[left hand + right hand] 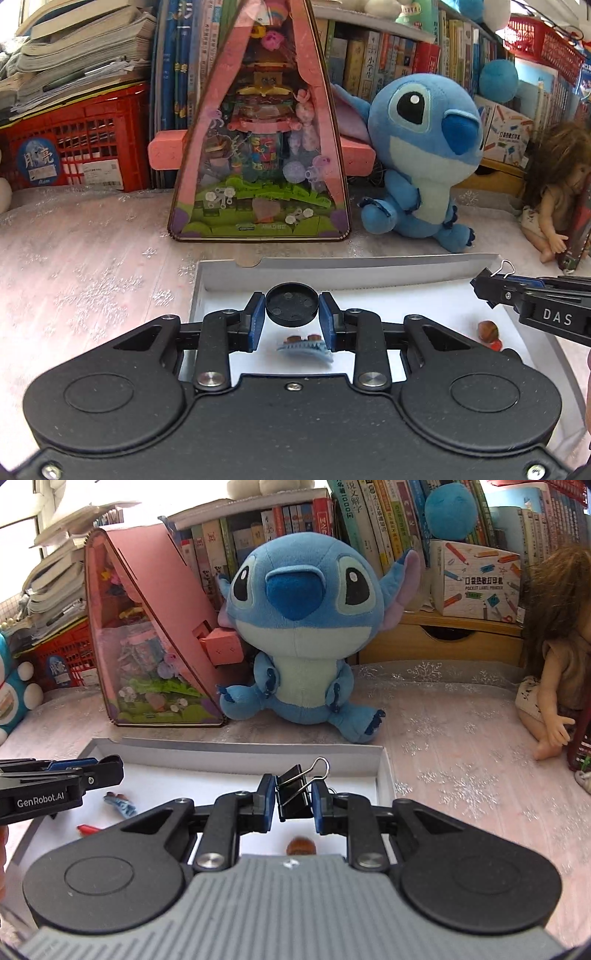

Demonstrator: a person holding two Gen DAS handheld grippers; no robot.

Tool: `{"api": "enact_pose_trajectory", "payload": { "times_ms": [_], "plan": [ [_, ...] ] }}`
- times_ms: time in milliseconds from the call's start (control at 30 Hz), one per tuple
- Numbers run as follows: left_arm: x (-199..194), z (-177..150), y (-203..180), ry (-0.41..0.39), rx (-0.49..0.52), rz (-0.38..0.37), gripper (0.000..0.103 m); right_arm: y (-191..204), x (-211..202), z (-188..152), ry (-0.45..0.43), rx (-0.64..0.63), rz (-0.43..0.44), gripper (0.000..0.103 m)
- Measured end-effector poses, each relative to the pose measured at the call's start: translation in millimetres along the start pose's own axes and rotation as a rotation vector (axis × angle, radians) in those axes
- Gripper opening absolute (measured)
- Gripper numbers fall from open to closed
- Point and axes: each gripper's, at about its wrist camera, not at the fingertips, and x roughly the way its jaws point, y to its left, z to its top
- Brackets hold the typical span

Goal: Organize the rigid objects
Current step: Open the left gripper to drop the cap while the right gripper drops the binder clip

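left gripper [291, 314] sits at centre of its own view, jaws closed on a black round cap [291, 304]. right gripper [294, 800] sits at centre of its view, jaws clamped on a black binder clip [293, 794]. each gripper enters the other's frame from the side edge.

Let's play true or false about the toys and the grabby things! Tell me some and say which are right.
1. The left gripper holds a round black plastic cap. True.
2. The right gripper is empty. False: it is shut on a black metal binder clip.
3. The blue plush toy sits inside the shallow white cardboard box. False: it sits behind the box.
4. A pink triangular display case stands beside the plush toy. True.
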Motion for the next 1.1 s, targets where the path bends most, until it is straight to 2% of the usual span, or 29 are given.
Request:
{"api": "enact_pose_trajectory", "payload": {
  "times_ms": [233, 333, 367, 433, 467, 567, 700, 767, 1100],
  "plan": [
    [14, -8, -4, 0.027, 0.03, 0.008, 0.029, -1, 18, -6, 0.065, -0.015, -0.003, 0.025],
    [17, -10, -7, 0.038, 0.042, 0.01, 0.03, -1, 20, -6, 0.084, -0.03, 0.008, 0.03],
    [18, -10, -6, 0.05, 0.035, 0.005, 0.03, -2, 19, -6, 0.081, -0.031, 0.015, 0.041],
    [17, -12, -6, 0.045, 0.031, 0.004, 0.032, -6, 13, -5, 0.065, -0.011, 0.041, 0.054],
    [15, -12, -6, 0.043, 0.03, 0.005, 0.036, -8, 9, -4, 0.053, 0.0, 0.055, 0.057],
    [8, -15, -6, 0.047, 0.021, -0.023, 0.044, -11, -7, -1, 0.022, 0.003, 0.082, 0.062],
    [-10, -18, -12, 0.003, 0.068, -0.015, 0.049, -11, -33, -1, -0.023, -0.03, 0.087, 0.066],
    [-21, -19, -14, -0.016, 0.089, -0.012, 0.057, -12, -45, -2, -0.038, -0.044, 0.09, 0.069],
    [-72, -32, -15, -0.068, 0.109, -0.033, 0.059, -18, -94, -16, -0.097, -0.119, 0.061, 0.077]
  ]
}}
